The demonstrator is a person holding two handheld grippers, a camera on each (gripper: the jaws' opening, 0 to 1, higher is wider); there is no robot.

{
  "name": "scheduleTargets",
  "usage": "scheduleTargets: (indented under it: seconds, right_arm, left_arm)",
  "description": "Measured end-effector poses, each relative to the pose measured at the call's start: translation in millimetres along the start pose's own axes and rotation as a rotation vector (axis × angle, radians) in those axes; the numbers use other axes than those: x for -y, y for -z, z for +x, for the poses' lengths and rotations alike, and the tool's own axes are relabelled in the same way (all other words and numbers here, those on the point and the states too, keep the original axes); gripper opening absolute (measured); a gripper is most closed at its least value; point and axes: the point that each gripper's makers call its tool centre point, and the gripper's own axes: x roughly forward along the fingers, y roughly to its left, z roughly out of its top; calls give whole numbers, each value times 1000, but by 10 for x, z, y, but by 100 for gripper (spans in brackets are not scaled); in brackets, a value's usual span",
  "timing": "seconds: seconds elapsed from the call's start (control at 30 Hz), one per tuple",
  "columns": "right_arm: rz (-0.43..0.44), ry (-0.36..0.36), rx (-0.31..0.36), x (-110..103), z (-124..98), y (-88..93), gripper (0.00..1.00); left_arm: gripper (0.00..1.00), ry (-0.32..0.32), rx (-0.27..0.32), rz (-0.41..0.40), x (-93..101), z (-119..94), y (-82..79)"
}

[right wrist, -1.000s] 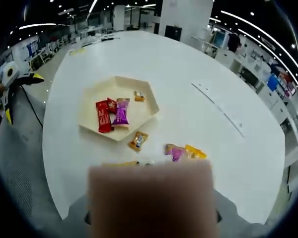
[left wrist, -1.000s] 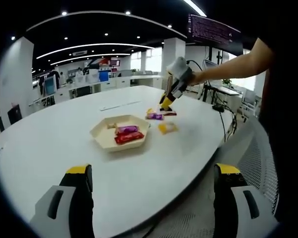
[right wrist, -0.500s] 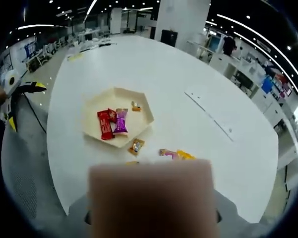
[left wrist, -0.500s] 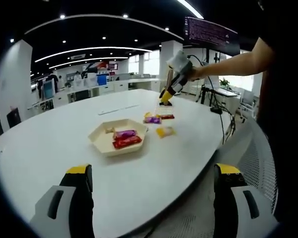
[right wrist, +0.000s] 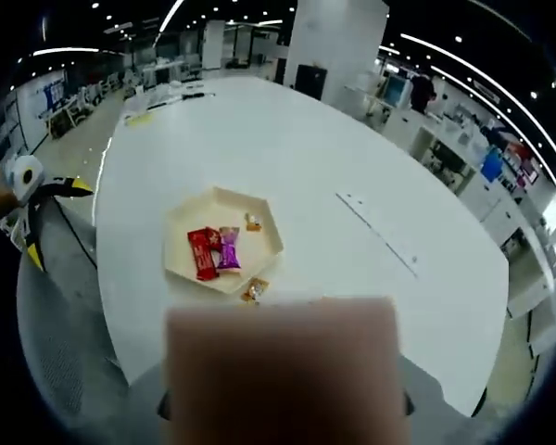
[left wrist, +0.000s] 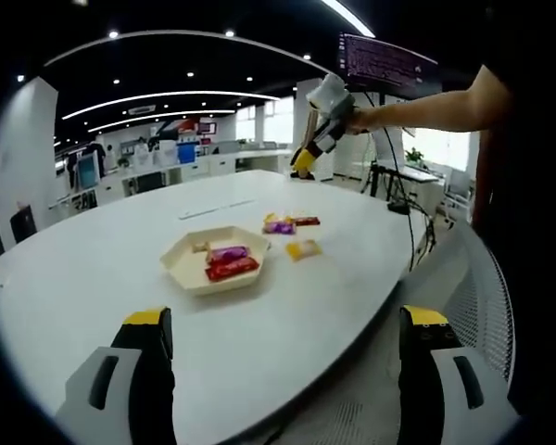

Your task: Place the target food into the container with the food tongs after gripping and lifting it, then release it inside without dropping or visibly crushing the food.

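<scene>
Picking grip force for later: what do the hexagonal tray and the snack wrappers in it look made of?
The hexagonal tray looks like matte cream paperboard or pulp, thin-walled with no gloss; it could also be plastic. The red wrapper and purple wrapper look like glossy plastic film, brightly printed.

Wrapped snacks [left wrist: 227, 260] lie in the tray [left wrist: 181, 269] on the table [left wrist: 93, 269].

blurred block [right wrist: 280, 369] hiding right gripper's fingers

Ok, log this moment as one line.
left gripper: open, low | right gripper: raised above table | tray: red, purple snacks inside
</scene>
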Motion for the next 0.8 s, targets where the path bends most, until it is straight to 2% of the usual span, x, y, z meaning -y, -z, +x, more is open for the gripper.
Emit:
scheduleTargets:
  seconds: [0.17,0.37,0.57,0.8]
  right_arm:
    - [-3,4,-4,1,-79,-44,20]
    - [-15,16,20,12,-206,-200,19]
    - [-44,27,29,11,-230,-284,19]
    - [-79,35,55,5,-288,-509,19]
  left_arm:
    - [99,1,7,1,4,0,-8]
    - [99,2,13,4,8,1,-12]
    - [99,-2,24,5,6,-6,-30]
    - [99,-7,34,5,-3,-9,-43]
